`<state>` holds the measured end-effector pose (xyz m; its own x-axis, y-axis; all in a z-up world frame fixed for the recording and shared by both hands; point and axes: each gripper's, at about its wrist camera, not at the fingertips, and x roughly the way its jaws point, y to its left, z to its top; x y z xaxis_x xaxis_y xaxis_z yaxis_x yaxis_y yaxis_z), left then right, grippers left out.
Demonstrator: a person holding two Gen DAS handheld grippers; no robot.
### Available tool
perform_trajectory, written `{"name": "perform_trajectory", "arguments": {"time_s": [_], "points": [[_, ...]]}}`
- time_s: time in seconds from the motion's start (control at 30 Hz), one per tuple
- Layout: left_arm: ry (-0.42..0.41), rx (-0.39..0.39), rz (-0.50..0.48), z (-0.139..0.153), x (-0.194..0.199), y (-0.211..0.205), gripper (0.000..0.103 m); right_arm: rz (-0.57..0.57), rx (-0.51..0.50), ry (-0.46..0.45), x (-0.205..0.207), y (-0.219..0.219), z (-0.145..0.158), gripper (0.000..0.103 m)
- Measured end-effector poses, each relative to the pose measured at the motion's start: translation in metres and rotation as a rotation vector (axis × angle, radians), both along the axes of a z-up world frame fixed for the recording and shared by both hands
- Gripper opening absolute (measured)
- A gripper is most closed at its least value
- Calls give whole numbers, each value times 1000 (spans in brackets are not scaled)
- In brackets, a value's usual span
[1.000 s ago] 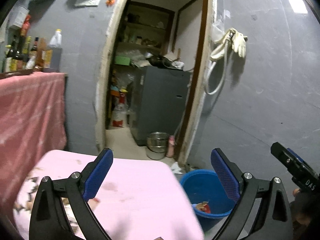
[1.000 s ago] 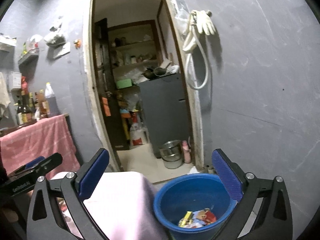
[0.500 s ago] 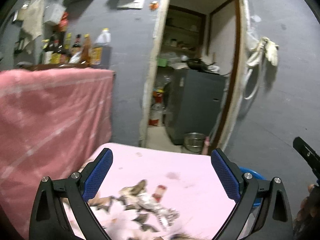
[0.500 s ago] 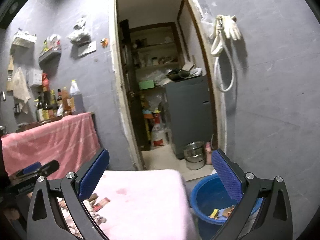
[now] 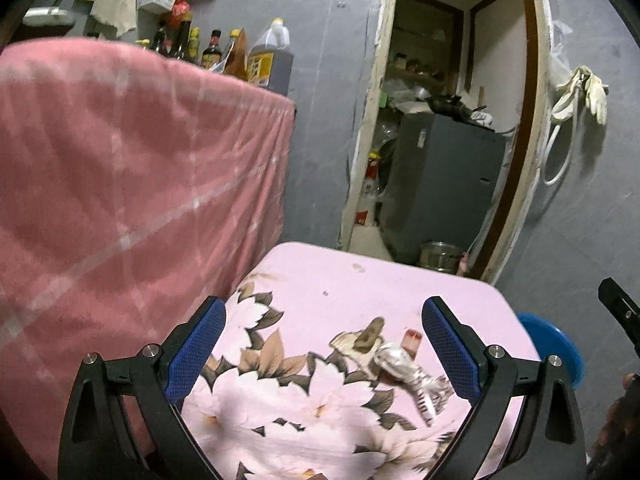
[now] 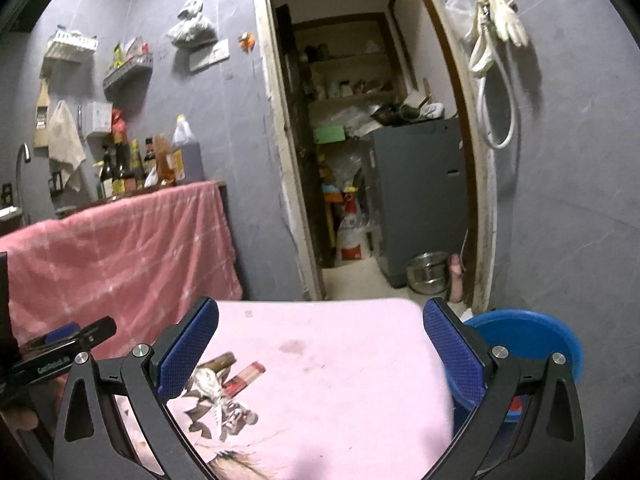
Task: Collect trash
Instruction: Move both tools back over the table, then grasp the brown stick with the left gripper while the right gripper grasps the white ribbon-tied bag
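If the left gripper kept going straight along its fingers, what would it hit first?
Probably the pink floral cloth on the table. The left gripper is open and empty, angled down at it. The crumpled silver wrapper lies toward its right finger; depth is unclear.

Two wrappers, silver [image 5: 404, 368] and red [image 5: 412, 342], one blue basin [image 6: 528, 340], one metal pot [image 6: 428, 272].

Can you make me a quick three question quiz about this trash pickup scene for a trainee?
1. True or false: both grippers are open and hold nothing.
2. Where is the blue basin? A) on the table B) on the floor past the table's right edge C) inside the doorway
3. Fill in: the silver wrapper lies on the ____ tablecloth.

Key: 1 true: left gripper, right gripper. 2 B. 3 pink.
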<state>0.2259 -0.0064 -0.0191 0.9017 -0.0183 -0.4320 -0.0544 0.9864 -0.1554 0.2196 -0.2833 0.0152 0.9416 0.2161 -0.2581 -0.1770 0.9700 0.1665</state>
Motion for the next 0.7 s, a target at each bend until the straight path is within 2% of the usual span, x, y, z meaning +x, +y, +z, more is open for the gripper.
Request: {"name": "perform_trajectory", "arguments": {"time_s": [0.3,0.6,0.7], "points": [[66,20,-15,-28,20,12,96,54,-21,68,13,20,-31,103],[134,-20,-16,-51,38,30,96,137,-46,148,28,41,-57,103],[151,-37,-14,-55,42,35,96,172,-52,177,32,49,-65,99]]}}
